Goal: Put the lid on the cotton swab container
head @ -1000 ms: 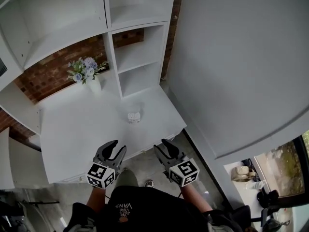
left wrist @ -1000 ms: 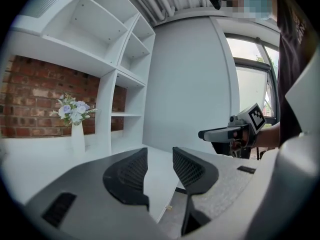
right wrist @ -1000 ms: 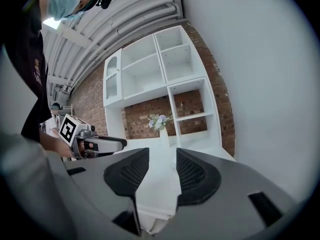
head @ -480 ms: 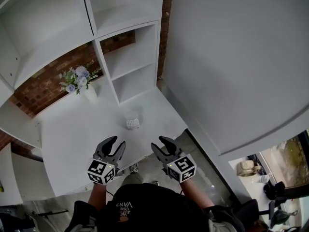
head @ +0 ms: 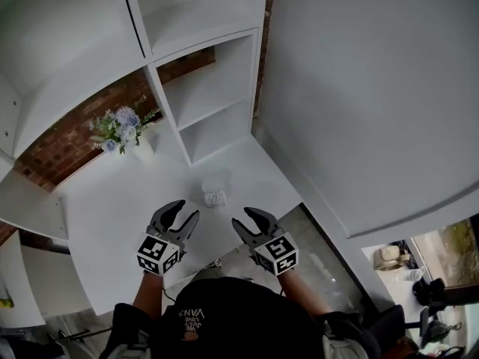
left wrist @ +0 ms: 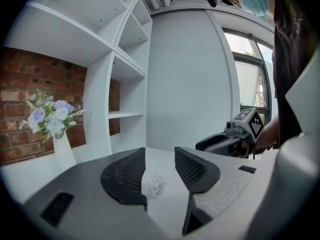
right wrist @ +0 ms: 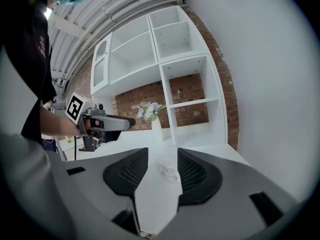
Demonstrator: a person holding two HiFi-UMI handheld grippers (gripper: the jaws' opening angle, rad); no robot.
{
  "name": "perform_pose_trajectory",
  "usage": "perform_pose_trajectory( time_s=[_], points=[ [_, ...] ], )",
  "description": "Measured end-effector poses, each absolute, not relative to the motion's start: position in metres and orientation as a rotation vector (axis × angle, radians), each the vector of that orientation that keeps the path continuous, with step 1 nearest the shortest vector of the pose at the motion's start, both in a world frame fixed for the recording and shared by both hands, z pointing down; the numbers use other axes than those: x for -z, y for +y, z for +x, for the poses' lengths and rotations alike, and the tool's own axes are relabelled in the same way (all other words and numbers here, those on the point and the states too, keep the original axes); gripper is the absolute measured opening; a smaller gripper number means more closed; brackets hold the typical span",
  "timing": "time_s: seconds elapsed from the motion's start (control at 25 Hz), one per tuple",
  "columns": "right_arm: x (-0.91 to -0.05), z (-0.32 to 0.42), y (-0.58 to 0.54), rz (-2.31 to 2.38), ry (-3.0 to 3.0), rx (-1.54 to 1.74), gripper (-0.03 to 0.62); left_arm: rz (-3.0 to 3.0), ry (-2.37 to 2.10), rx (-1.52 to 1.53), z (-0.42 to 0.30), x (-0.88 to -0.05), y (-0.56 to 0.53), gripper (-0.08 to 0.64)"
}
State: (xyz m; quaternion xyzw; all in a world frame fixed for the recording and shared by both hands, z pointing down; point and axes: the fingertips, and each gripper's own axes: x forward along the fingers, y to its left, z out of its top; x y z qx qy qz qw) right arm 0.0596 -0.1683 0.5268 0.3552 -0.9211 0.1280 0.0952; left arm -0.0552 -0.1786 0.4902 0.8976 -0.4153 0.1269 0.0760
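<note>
The cotton swab container (head: 215,198) is a small clear, patterned tub standing on the white table (head: 112,215) near its front edge. I cannot make out a separate lid. My left gripper (head: 185,209) hovers over the table edge, just left of and short of the container. Its jaws have just been opening and hold nothing. My right gripper (head: 241,217) sits to the right at the same distance, also just opening wider and empty. The container (left wrist: 157,183) shows beyond my left gripper (left wrist: 160,156), and the container (right wrist: 169,170) likewise beyond my right gripper (right wrist: 163,156).
A white vase of pale blue flowers (head: 120,129) stands at the back left of the table against a brick wall. White shelving (head: 209,103) rises behind the container. A white wall (head: 374,88) closes the right side. The floor (head: 314,253) shows past the table's front corner.
Both grippers have moved forward from in front of the table to its front edge, closer to the container. The jaws of both stand slightly wider.
</note>
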Motion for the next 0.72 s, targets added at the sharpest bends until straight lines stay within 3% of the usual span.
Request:
perform_pose_trajectory(
  time_s=[0.28, 0.72],
  points=[
    [-0.566, 0.043, -0.196, 1.014, -2.646, -0.422, 0.184, 2.735, -1.088, -0.473, -0.059, -0.509, -0.209, 0.214],
    [-0.623, 0.027, -0.227, 0.902, -2.530, -0.409, 0.186, 2.781, -0.839, -0.642, -0.063, -0.550, -0.248, 0.237]
  ],
)
